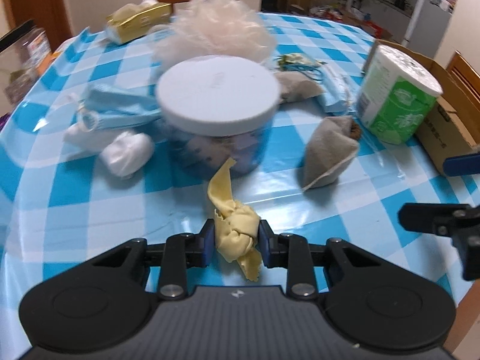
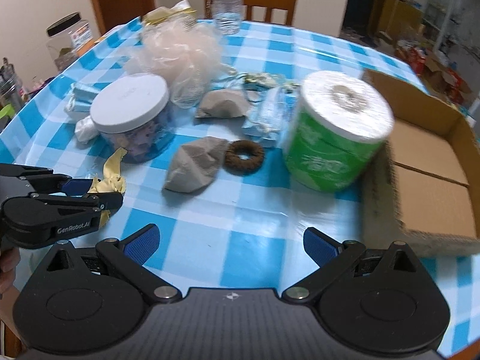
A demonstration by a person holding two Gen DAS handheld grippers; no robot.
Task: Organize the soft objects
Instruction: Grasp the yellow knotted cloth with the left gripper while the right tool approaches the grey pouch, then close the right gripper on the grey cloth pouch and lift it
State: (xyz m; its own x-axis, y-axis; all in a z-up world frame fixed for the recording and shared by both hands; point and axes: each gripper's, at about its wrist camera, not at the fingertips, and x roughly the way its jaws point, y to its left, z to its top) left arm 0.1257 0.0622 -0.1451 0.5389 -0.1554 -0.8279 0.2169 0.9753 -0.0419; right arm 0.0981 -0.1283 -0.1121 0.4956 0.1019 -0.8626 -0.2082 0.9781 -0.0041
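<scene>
My left gripper (image 1: 236, 240) is shut on a knotted yellow cloth (image 1: 237, 231), just above the checked tablecloth; the same cloth (image 2: 112, 181) and left gripper (image 2: 99, 190) show at the left of the right wrist view. My right gripper (image 2: 231, 243) stands open with nothing between its blue pads (image 2: 141, 244), over bare tablecloth. Ahead lie a grey fabric pouch (image 2: 193, 168), a brown ring scrunchie (image 2: 244, 157), a second grey pouch (image 2: 223, 105), folded blue masks (image 2: 267, 117), a white rolled cloth (image 1: 126, 153) and a peach mesh pouf (image 2: 180, 57).
A white-lidded plastic jar (image 1: 217, 105) stands just beyond the yellow cloth. A green-wrapped paper roll (image 2: 336, 132) stands beside an open cardboard box (image 2: 432, 174) at the right. A gold tissue pack (image 1: 138, 21), a water bottle (image 2: 228, 0) and chairs are at the far edge.
</scene>
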